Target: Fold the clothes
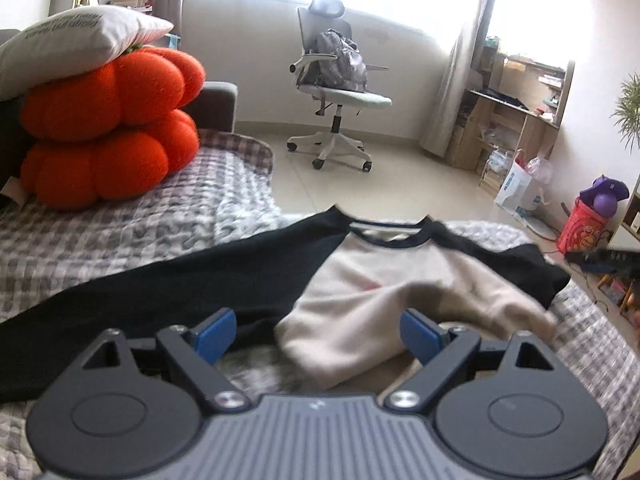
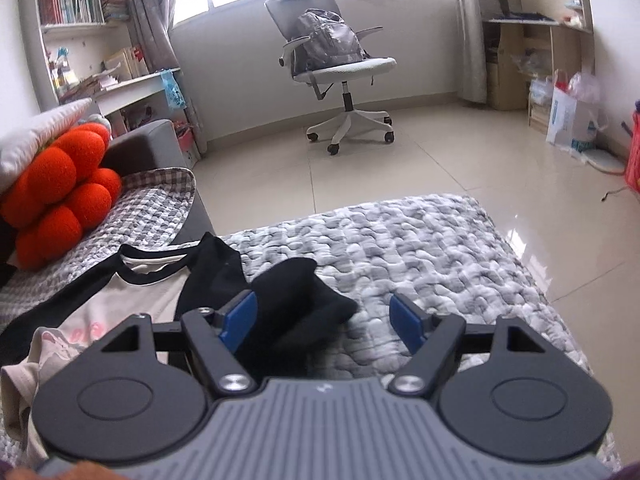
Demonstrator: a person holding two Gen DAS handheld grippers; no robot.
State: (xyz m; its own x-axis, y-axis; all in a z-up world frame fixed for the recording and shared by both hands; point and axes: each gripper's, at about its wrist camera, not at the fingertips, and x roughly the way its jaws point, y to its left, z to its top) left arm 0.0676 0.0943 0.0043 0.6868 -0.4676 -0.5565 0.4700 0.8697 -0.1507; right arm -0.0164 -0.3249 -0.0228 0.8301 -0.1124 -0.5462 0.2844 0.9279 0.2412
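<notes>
A cream shirt (image 1: 380, 280) with black sleeves and a black collar lies crumpled on the grey checked bedspread (image 1: 120, 232). Its long black sleeve (image 1: 180, 292) stretches out to the left. My left gripper (image 1: 318, 336) is open just above the shirt's lower hem, and the cream cloth bunches between its blue pads (image 1: 216, 336) without being pinched. In the right wrist view the shirt (image 2: 132, 300) lies at the left. Its other black sleeve (image 2: 296, 304) is folded over itself between the fingers of my open right gripper (image 2: 323, 324), close to the left pad (image 2: 240, 320).
Orange round cushions (image 1: 112, 120) under a white pillow (image 1: 72, 36) sit at the bed's far left. The bed's far edge (image 2: 400, 200) drops to a tiled floor. An office chair (image 2: 332, 64) with a backpack stands beyond. Bags (image 1: 520, 188) and shelves line the right wall.
</notes>
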